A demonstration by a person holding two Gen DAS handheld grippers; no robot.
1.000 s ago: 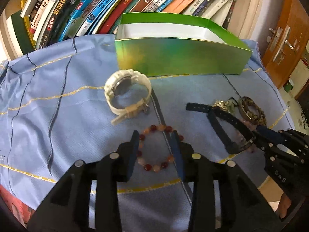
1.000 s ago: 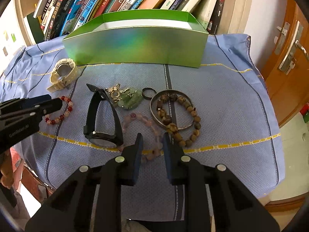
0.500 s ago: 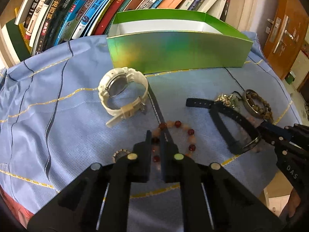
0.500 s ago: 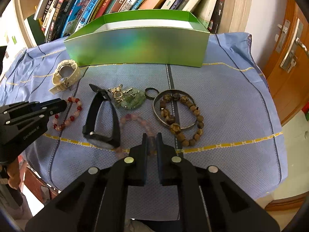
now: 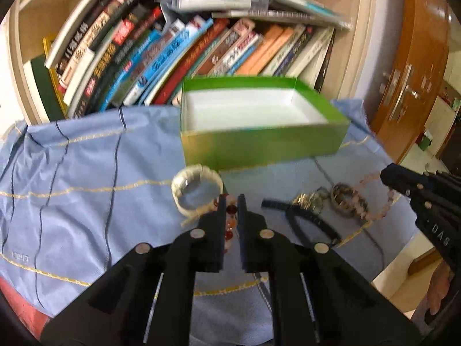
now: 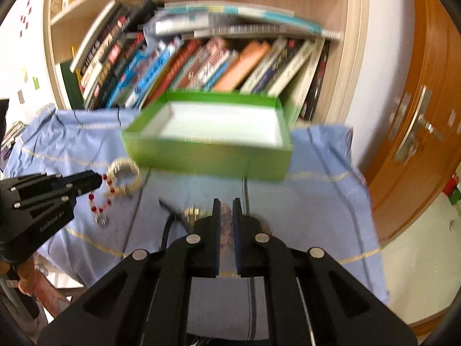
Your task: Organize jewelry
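Note:
My left gripper [image 5: 231,201] is shut on the red bead bracelet [image 5: 229,225], lifted above the blue cloth; in the right wrist view the bracelet [image 6: 99,199] hangs from that gripper [image 6: 95,180]. My right gripper [image 6: 227,204] is shut on the pink bead bracelet [image 6: 226,225], which in the left wrist view [image 5: 383,199] hangs from that gripper [image 5: 384,174]. The open green box [image 5: 259,121] with a white inside stands at the back, also in the right wrist view [image 6: 210,141]. A white watch [image 5: 197,190], a black watch [image 5: 305,222], a pendant [image 5: 309,200] and brown bead bracelets [image 5: 347,201] lie on the cloth.
A bookshelf [image 5: 184,46] full of leaning books stands right behind the box. A wooden door [image 5: 409,72] is at the right. The blue cloth [image 5: 72,178] covers the table and drops off at the front and right edges.
Both grippers have risen from the cloth and tilted up, each lifting its bracelet. The box's inside has come into view. The frames are motion-blurred.

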